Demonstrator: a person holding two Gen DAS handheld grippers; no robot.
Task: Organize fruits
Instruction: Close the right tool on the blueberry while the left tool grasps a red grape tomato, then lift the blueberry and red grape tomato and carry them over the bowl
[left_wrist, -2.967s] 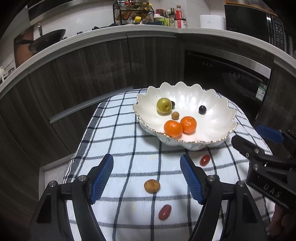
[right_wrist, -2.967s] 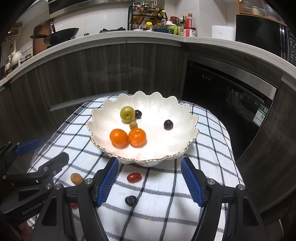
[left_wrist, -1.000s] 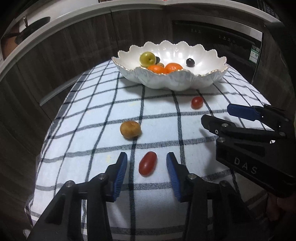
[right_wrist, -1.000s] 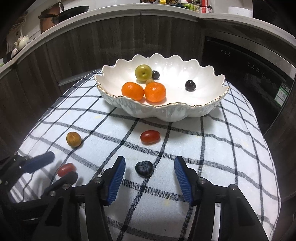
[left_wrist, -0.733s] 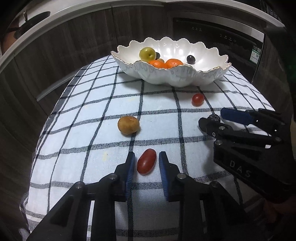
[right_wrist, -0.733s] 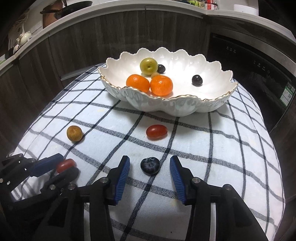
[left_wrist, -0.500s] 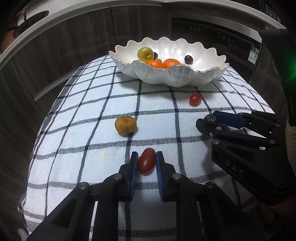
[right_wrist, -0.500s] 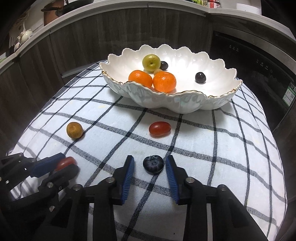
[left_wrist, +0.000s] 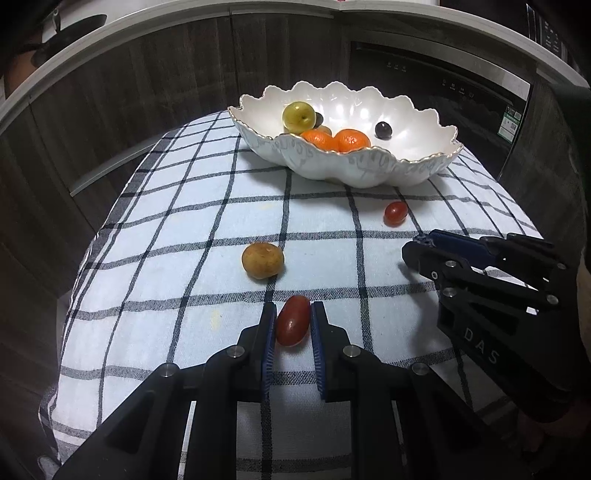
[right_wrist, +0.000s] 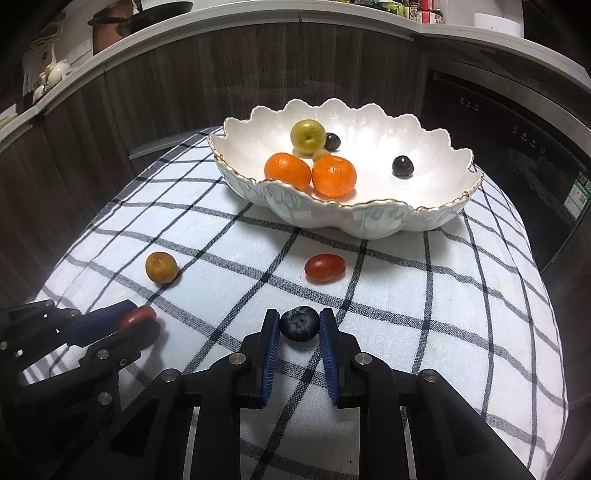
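Now we've got the left gripper (left_wrist: 293, 321) pinching a red grape tomato (left_wrist: 293, 325) and the right gripper (right_wrist: 298, 328) clamping a blueberry (right_wrist: 299, 324), both on the checked cloth (right_wrist: 443, 295); five-odd fruits fill the bowl (right_wrist: 369, 218), two more wait outside.

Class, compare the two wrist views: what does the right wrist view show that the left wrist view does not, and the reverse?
Only the right wrist view shows the dark round blueberry, gripped by the right gripper. Only the left wrist view shows the left gripper pads squeezing both sides of the oblong red grape tomato. Both show the scalloped white bowl, the brown round fruit and a second red tomato on the checked cloth.
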